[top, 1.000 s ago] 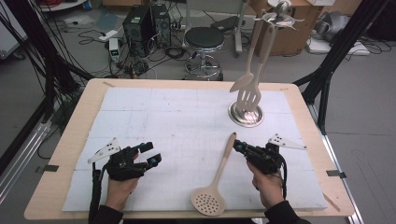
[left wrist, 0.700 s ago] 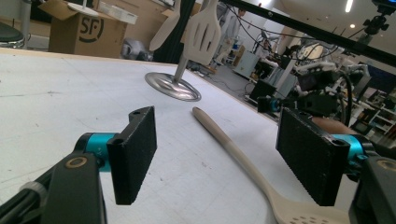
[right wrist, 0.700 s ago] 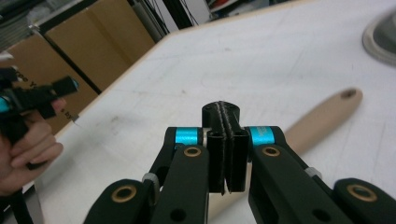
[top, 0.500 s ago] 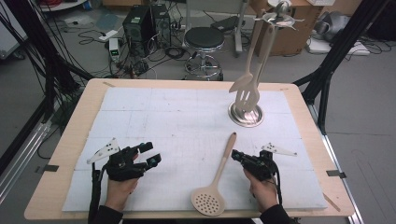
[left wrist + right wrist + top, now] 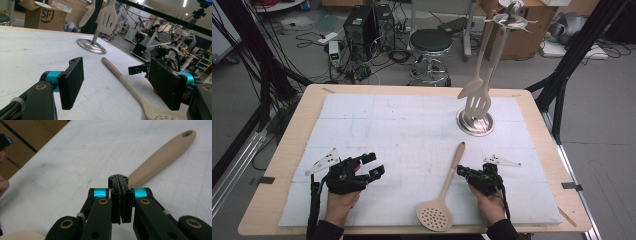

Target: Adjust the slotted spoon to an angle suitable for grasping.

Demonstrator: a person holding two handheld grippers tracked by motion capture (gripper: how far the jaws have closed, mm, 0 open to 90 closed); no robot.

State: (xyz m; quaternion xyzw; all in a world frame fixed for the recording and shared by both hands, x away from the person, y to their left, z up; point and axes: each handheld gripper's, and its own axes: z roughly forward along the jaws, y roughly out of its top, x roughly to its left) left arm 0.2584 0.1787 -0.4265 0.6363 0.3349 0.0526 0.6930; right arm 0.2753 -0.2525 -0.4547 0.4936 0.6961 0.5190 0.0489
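The table (image 5: 292,145) under its white mat carries a metal utensil stand (image 5: 475,123) at the far right with two beige turners hanging, well apart from my work, so nothing blocks me. The beige skimmer (image 5: 443,195) lies flat between my hands, handle toward the stand, perforated head near me. My left tongs (image 5: 371,165) rest open and empty; my right tongs (image 5: 462,171) sit closed just beside the handle, so I'd open them first, then straddle the handle mid-length.

Mat open btwn tools; skimmer (image 5: 444,192) lies beside right tool (image 5: 460,171).
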